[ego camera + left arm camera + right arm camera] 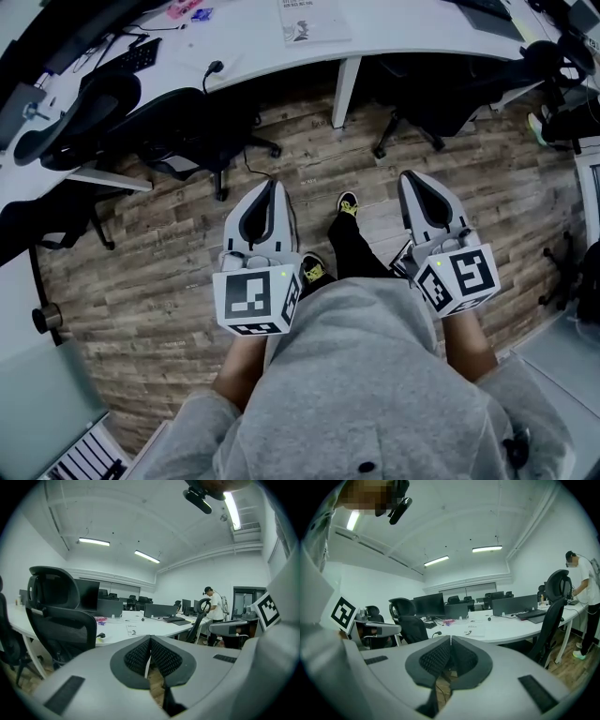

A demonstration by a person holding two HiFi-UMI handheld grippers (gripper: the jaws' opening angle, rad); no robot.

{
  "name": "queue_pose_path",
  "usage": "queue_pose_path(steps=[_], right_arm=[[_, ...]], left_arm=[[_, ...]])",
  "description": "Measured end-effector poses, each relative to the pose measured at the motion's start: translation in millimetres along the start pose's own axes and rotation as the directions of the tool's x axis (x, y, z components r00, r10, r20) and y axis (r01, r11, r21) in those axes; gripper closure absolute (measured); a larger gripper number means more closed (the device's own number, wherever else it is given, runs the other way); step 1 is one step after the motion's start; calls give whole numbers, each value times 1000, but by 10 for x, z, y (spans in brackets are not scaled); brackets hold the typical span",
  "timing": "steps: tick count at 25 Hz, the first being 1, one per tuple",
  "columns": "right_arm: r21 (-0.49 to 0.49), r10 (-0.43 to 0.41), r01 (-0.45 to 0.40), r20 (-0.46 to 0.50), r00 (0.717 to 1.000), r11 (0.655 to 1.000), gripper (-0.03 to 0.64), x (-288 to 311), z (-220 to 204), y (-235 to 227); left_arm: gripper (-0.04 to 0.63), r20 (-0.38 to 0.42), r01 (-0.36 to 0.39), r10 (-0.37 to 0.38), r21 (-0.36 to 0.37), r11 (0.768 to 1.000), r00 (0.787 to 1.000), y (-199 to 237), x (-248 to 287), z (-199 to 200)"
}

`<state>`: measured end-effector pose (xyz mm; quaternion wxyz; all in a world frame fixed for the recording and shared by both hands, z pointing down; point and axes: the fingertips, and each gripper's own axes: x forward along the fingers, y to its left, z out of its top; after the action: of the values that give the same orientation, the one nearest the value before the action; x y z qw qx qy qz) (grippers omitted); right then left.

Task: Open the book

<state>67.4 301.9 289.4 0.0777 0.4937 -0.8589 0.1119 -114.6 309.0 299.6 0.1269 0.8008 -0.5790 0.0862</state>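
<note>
Left tongs (273, 185): clenched. In the left gripper view the two dark ribbed pads (138, 656) meet along a thin seam at the tip.
Left tongs, contents: nothing between the jaws, and they touch nothing.
Left tongs, position: held in the air above the wooden floor (159, 272), with the tip pointing toward the tabletop (248, 47).
Right tongs (410, 176): also clenched. In the right gripper view the pads (436, 657) are pressed together at the tip.
Right tongs, contents: empty, and not in contact with any object.
Right tongs, position: over the floor beside the left tongs, level with them in the head view. The person's legs and yellow-and-black shoes (348, 202) are between the two.
Marker cubes: one sits at the rear of each pair of tongs, left (255, 300) and right (457, 278), just ahead of the person's bare forearms.
Book (314, 21): thin and white, with a small dark print on the cover. It lies flat and closed on the white tabletop, well apart from both tongs.
Book, gripper views: it shows beyond the jaw tips, slightly left of the seam in the left view and slightly right of it in the right view.
Surroundings: black office chairs (183, 131) stand between the tongs and the tabletop edge, and a keyboard (141, 56) lies on the tabletop to the left of the book.
Background: a second person (583, 588) stands at the far end of the tabletop.
</note>
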Motion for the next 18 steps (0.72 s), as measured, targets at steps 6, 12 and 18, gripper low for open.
queue_pose_path(steps=[6,12,18], right_arm=[[33,-8,8,-8,1000,999,588,266,33,-337],[50,-14,15,-14,1000,999,588,576,119,-676],[77,-1,3,-22,1000,997,588,950,178,-1034]], left_arm=[[588,-27,-1,1,4,1000,1000,12,371,34],[586,-56,3,-3,3,1000,998,26,817,106],[588,-65,-13,14,19,1000,998,103,1297,260]])
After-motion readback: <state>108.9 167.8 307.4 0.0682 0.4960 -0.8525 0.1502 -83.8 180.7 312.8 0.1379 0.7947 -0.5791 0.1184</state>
